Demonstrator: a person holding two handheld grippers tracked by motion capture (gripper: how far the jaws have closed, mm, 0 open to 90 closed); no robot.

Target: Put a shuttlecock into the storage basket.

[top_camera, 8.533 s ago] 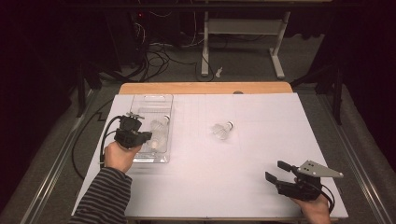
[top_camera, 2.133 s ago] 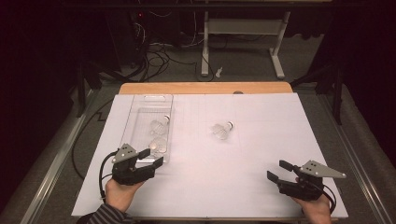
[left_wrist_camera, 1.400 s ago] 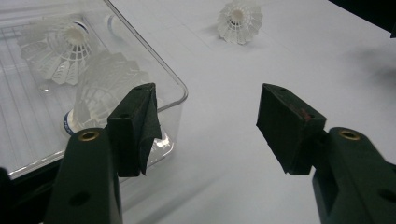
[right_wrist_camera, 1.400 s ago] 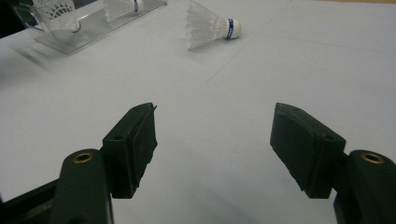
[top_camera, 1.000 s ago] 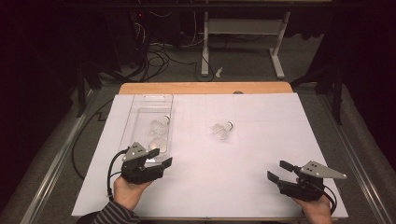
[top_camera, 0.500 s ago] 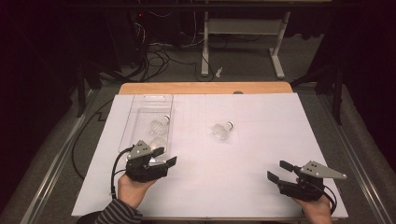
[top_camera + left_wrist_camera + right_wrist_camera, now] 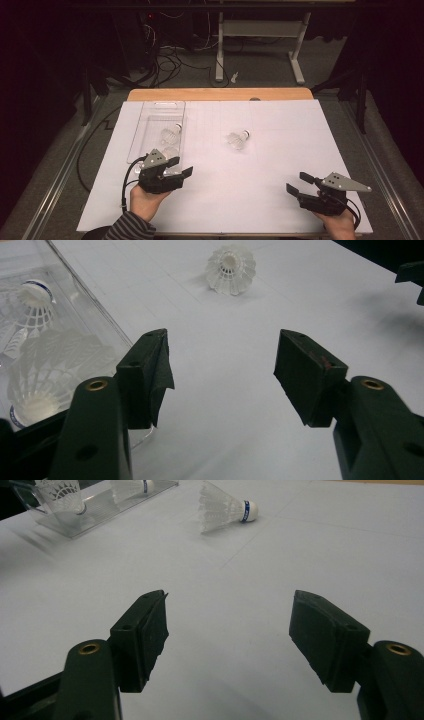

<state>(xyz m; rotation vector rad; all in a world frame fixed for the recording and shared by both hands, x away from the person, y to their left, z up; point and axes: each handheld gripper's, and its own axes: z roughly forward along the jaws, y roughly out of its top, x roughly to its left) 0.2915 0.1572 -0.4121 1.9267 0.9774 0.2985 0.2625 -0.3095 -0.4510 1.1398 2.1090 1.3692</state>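
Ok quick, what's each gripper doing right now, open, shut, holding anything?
Left gripper: open, holding nothing.
Right gripper: open, holding nothing.

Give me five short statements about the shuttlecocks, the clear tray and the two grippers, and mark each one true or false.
1. One shuttlecock lies loose on the white table cover, outside the clear tray. True.
2. The left gripper is clamped on a shuttlecock. False: its jaws stand open with nothing between them.
3. The clear tray holds two shuttlecocks. True.
4. The right gripper rests inside the tray. False: it is at the near right of the table, far from the tray.
5. The loose shuttlecock stands upright on its cork. False: it lies on its side.
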